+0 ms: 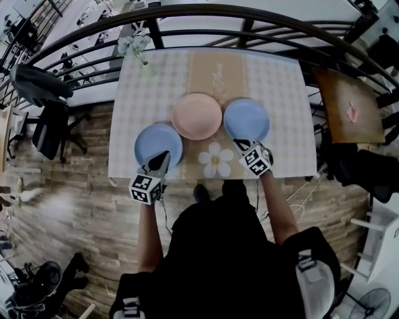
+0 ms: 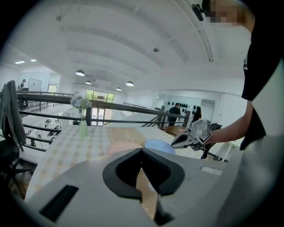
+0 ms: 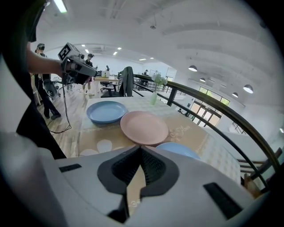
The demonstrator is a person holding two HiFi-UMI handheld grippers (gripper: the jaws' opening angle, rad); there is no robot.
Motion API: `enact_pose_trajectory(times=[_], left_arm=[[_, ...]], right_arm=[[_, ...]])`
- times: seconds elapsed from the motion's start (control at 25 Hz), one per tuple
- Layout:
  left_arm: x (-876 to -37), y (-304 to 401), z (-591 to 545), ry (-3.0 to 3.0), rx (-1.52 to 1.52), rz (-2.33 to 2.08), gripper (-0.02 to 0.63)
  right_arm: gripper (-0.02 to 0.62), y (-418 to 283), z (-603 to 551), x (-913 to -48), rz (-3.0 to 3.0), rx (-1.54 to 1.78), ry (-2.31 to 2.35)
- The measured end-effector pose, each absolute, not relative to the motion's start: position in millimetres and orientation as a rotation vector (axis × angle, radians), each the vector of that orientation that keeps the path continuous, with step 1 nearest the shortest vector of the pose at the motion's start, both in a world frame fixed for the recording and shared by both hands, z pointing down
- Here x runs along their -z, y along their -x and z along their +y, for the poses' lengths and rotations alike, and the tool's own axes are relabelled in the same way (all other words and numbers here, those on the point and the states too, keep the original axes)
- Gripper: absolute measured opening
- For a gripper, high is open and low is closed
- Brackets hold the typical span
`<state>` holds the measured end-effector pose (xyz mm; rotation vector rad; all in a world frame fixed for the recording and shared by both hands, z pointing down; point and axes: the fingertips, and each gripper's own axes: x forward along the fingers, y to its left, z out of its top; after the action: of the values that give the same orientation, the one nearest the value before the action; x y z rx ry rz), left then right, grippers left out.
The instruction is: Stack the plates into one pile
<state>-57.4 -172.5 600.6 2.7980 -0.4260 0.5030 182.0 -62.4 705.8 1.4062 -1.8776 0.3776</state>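
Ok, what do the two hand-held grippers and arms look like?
Both the left hand-held gripper and right hand-held gripper have pale grey shells, black ribbed pads and a cube of black-and-white square markers. A black cable trails from the left one. The person wears a black short-sleeved top.

A table (image 1: 156, 81) under a pale checked cloth with a beige runner (image 1: 218, 71) stands against a dark curved railing (image 1: 206, 11) at the edge of a raised level. A vase (image 1: 146, 70) of white flowers sits near the table's far left corner. The floor (image 1: 81, 205) is made of wood planks. To the left, a dark jacket (image 1: 40, 84) hangs over an office chair (image 1: 53, 128). A small brown table (image 1: 349, 106) stands to the right, and a fan (image 1: 374, 304) shows at the lower right corner. The ceiling (image 2: 133, 40) is white and curved, with round lamps (image 2: 80, 72). Daylight comes through glass doors (image 2: 101, 99) beyond the railing.
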Motion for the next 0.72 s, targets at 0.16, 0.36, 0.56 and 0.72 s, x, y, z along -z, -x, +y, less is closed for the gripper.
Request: enact_pose_trajectory(times=[0.16, 0.36, 0.56, 0.72], left_arm=[[-603.0, 50.5, -167.8, -2.777, -0.532, -0.424, 0.000], [-606.8, 45.7, -165.7, -2.786, -0.540, -0.436, 0.000], [-611.3, 42.2, -162.7, -2.763, -0.560, -0.461, 0.000], [-611.8, 38.2, -161.2, -2.751, -0.586, -0.475, 0.000]], right_arm=[[0.000, -194.8, -61.4, -721.4, -1.837, -0.397, -1.381], [0.000, -209.6, -56.2, -747.0, -1.775, -0.439, -1.370], [0.024, -213.6, -49.6, -769.8, -1.764, -0.464, -1.327], [0.054, -218.0, -48.0, -786.7, -1.755, -0.496, -1.293]])
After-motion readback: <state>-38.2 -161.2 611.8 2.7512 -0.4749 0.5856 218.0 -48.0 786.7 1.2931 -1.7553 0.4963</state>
